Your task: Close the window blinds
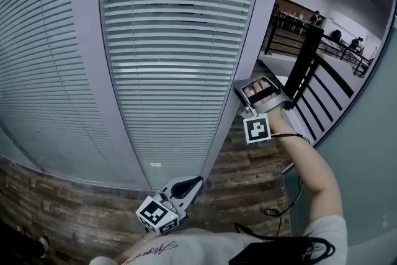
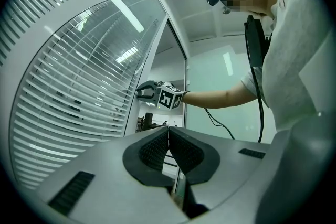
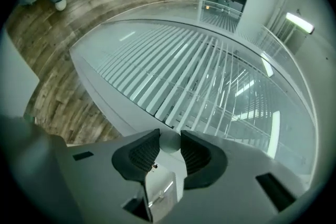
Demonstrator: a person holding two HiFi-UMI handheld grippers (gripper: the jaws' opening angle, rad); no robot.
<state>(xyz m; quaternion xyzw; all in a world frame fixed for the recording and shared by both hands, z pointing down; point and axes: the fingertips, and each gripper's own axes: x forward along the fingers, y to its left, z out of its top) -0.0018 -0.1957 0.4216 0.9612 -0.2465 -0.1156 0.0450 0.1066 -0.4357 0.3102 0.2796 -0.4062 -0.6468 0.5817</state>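
The blinds (image 1: 180,40) are filling the upper middle of the head view, sitting behind glass. In the right gripper view they're fanning across the centre with light showing between the slats.

Right at the blinds' right edge, the right gripper (image 1: 248,96) is pressing up against the pale frame post (image 1: 257,22). Its forearm (image 1: 310,170) is stretching up from the lower right of the frame. The jaws are clamping a small round grey knob (image 3: 169,142), with both pads touching it.

The left gripper (image 1: 189,186) is hanging low at the bottom centre, close to the body and pointing up at the foot of the post. Its jaws are squeezed together with nothing in them.

The post is a narrow strip. There's glass on its left, and on its right there's open space running back to a black railing (image 1: 310,65). Wood floor (image 1: 74,195) is running along the bottom.

Only the right gripper view is showing the knob; in the head view the gripper is covering it. The left gripper view is catching the right gripper side-on, mid-frame, at the post's edge.
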